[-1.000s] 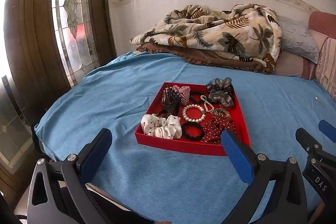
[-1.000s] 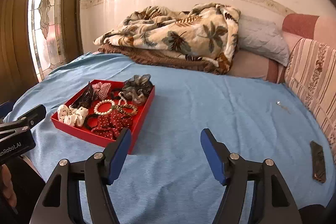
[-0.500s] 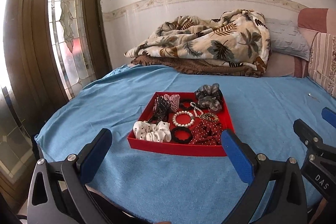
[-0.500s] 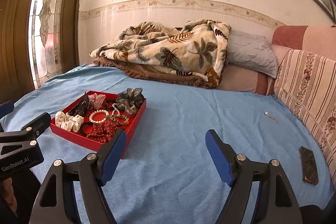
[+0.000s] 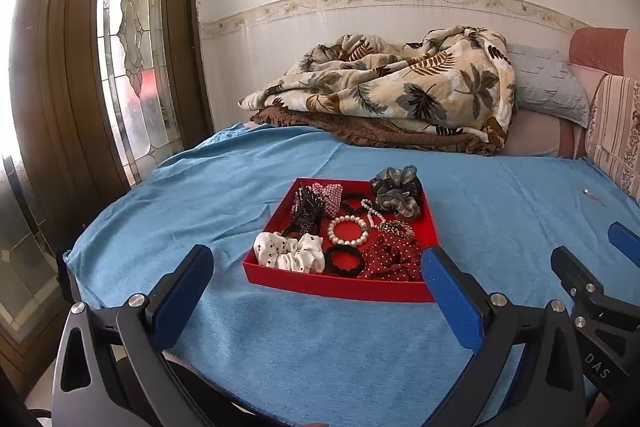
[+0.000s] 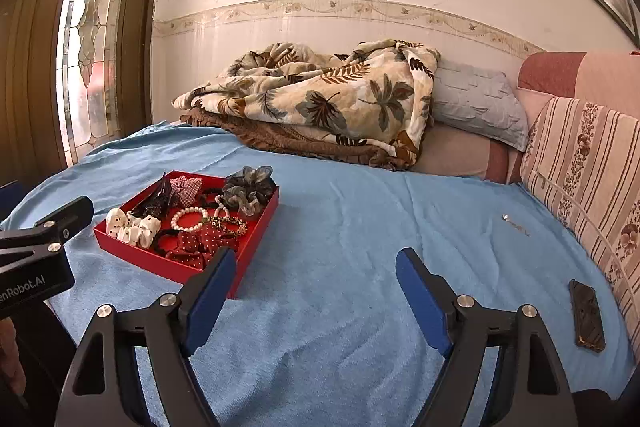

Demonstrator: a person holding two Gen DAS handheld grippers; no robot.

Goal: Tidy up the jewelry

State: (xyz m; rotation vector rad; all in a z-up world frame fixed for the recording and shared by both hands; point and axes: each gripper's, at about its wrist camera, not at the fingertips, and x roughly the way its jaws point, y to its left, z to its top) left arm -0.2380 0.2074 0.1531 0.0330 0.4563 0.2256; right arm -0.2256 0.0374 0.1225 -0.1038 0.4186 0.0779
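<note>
A red tray (image 5: 340, 285) (image 6: 256, 233) lies on the blue bedspread. Inside it are a pearl bracelet (image 5: 348, 231) (image 6: 189, 219), a white dotted scrunchie (image 5: 289, 251), a red dotted scrunchie (image 5: 394, 259), a grey scrunchie (image 5: 398, 191), black hair ties and a gold bracelet (image 5: 396, 227). My left gripper (image 5: 316, 293) hovers open just short of the tray's near edge, nothing between its fingers. My right gripper (image 6: 316, 291) is to the right of the tray over bare bedspread, its jaws opening wider and empty.
A leaf-print blanket (image 5: 400, 87) and pillows are heaped at the head of the bed. A small silver piece (image 6: 514, 223) and a dark phone (image 6: 586, 315) lie on the bedspread at the right, near a striped cushion (image 6: 588, 167). A stained-glass door (image 5: 128, 39) stands on the left.
Both views have tipped upward, showing more wall, and the tray now sits slightly farther from both grippers. The right gripper's fingers have spread wider apart.
</note>
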